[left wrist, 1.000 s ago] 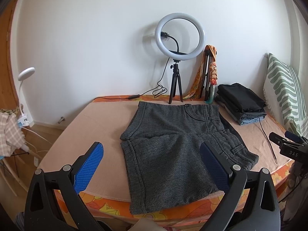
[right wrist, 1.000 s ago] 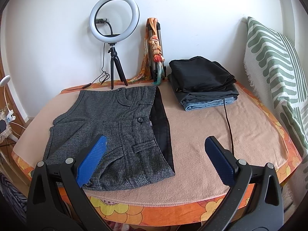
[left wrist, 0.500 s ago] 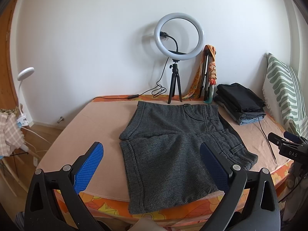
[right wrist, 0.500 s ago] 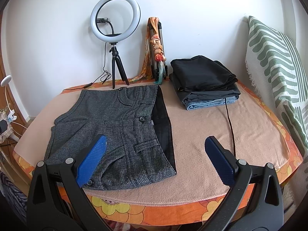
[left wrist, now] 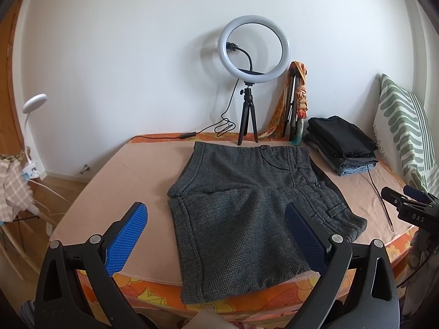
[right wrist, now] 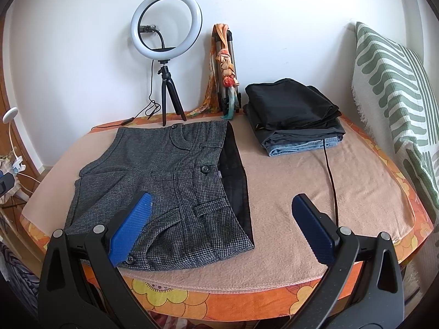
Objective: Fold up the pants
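Grey tweed shorts [left wrist: 247, 205] lie flat on the peach blanket-covered table [left wrist: 131, 181], one leg hanging over the near edge. They also show in the right wrist view [right wrist: 170, 186], with a dark lining strip along their right side. My left gripper [left wrist: 216, 235] is open and empty, held above the near table edge in front of the shorts. My right gripper [right wrist: 222, 224] is open and empty, over the shorts' right hem and the blanket [right wrist: 315, 170]. Its tip also shows in the left wrist view at the far right [left wrist: 411, 205].
A ring light on a tripod [left wrist: 248, 96] and a folded tripod with a scarf [left wrist: 297, 101] stand at the back wall. A stack of folded clothes [right wrist: 296, 118] sits back right, a black cable [right wrist: 329, 175] trailing forward. A green striped pillow [right wrist: 397, 101] lies right.
Both grippers have drifted slightly back and to the side. They stay open. The shorts have not moved.
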Demonstrator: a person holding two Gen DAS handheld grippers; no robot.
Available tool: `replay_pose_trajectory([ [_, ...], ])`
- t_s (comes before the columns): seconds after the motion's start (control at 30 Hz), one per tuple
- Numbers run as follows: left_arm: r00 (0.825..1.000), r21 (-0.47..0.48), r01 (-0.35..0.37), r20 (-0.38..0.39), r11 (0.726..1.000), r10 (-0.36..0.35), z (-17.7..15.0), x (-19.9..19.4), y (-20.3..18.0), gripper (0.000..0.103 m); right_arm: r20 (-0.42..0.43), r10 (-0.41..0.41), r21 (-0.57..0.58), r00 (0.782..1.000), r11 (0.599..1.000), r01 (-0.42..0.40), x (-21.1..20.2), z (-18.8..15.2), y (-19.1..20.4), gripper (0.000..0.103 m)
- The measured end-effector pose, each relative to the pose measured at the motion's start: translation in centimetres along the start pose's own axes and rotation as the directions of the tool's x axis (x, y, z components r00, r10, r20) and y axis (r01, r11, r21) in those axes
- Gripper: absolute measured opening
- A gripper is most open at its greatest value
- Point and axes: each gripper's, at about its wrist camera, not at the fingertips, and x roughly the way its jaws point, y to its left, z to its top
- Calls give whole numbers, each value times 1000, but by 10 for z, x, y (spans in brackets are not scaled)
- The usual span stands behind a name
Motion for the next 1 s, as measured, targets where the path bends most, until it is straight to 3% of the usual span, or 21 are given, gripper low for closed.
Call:
replay_pose_trajectory([
  [0.53,1000,2,-2,-10,1000,2,-3,5,0,100,-4,9,3,1000,1000,-9,1,-1,0,103],
  [1.0,998,90,-18,-60,996,23,-7,16,24,100,-41,68,3,997,998,-68,6,1,-8,103],
])
